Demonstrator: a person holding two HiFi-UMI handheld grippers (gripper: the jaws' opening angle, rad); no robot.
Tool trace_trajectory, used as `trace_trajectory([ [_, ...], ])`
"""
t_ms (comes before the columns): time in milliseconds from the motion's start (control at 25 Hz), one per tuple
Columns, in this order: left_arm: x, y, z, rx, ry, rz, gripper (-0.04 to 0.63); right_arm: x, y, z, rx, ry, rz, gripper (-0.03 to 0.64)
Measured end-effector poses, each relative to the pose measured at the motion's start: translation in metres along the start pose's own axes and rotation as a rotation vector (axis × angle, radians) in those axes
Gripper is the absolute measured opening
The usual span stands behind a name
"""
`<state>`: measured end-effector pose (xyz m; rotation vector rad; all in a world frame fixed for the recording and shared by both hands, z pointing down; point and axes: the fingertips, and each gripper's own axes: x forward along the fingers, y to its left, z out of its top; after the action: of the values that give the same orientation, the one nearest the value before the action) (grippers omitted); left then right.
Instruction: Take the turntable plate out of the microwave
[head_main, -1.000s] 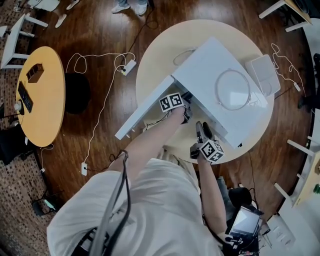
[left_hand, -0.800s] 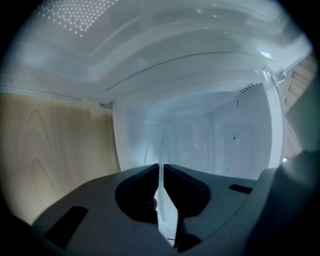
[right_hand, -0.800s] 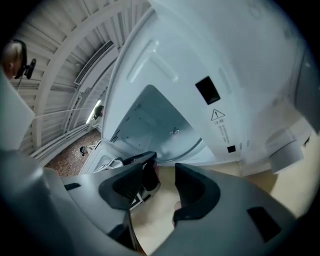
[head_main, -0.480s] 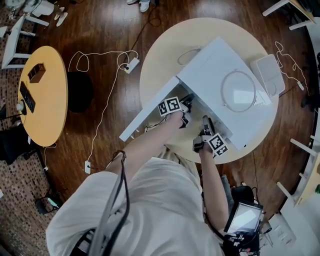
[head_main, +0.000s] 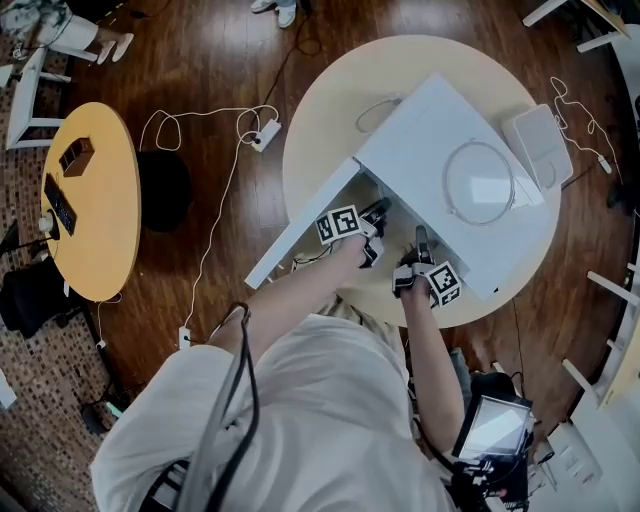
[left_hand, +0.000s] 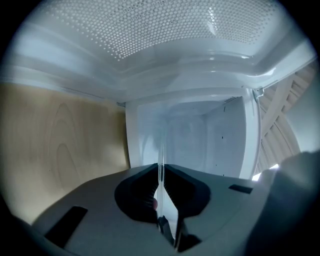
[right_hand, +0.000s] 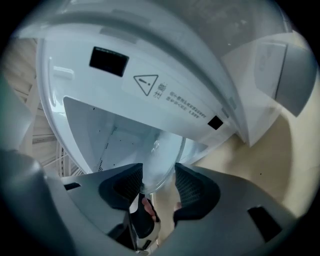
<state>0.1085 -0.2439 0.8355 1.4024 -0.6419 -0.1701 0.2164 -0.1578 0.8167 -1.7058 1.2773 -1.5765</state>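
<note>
Kid: Door first. What is seen on the left?

Helper: The white microwave door (head_main: 300, 235) is swung wide open, out over the round pale wooden table (head_main: 320, 130). The inside of the white box-shaped microwave (head_main: 420, 120) is laid bare.

Kid: And the left gripper (left_hand: 161, 167)?

Helper: Its jaws are squeezed nearly together. The thin clear glass turntable plate (left_hand: 161, 150) is pinched between them. It is seen from its edge, right at the mouth of the microwave.

Kid: What about the right gripper (right_hand: 158, 175)?

Helper: Its jaws are spread wide. The round rim of the plate is placed between them, but no squeeze is seen there.

Kid: Which step is being done?

Helper: It looks like the taking-out step. The plate is gripped at the front opening, so it is thought to be partly out. It is not set down anywhere yet.

Kid: What is needed next?

Helper: Probably the right jaws should be closed on the rim, so the plate is held from two sides. Then it can be drawn out slowly and kept clear of the door and the frame. Glass is slippery and can be broken, so a soft, steady pull is called for.
</note>
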Motion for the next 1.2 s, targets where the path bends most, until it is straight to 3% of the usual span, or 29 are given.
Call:
trace_trajectory([
  [240, -0.005, -0.008, -0.008, -0.027, 0.008, -0.032, 0.037, 0.000, -0.008, -0.003, 0.026, 0.011, -0.014, 0.207],
  [720, -0.015, -0.016, -0.009, -0.002, 0.047, -0.031, 0.038, 0.016, -0.004, -0.005, 0.179, -0.035, 0.057, 0.207],
  [880, -0.016, -0.025, -0.006, 0.005, 0.051, -0.045, 0.038, 0.013, -0.006, -0.004, 0.225, -0.040, 0.074, 0.089],
  [1200, -0.025, -0.032, -0.010, -0.008, 0.054, -0.042, 0.040, 0.003, 0.001, -0.003, 0.432, -0.083, 0.177, 0.048],
])
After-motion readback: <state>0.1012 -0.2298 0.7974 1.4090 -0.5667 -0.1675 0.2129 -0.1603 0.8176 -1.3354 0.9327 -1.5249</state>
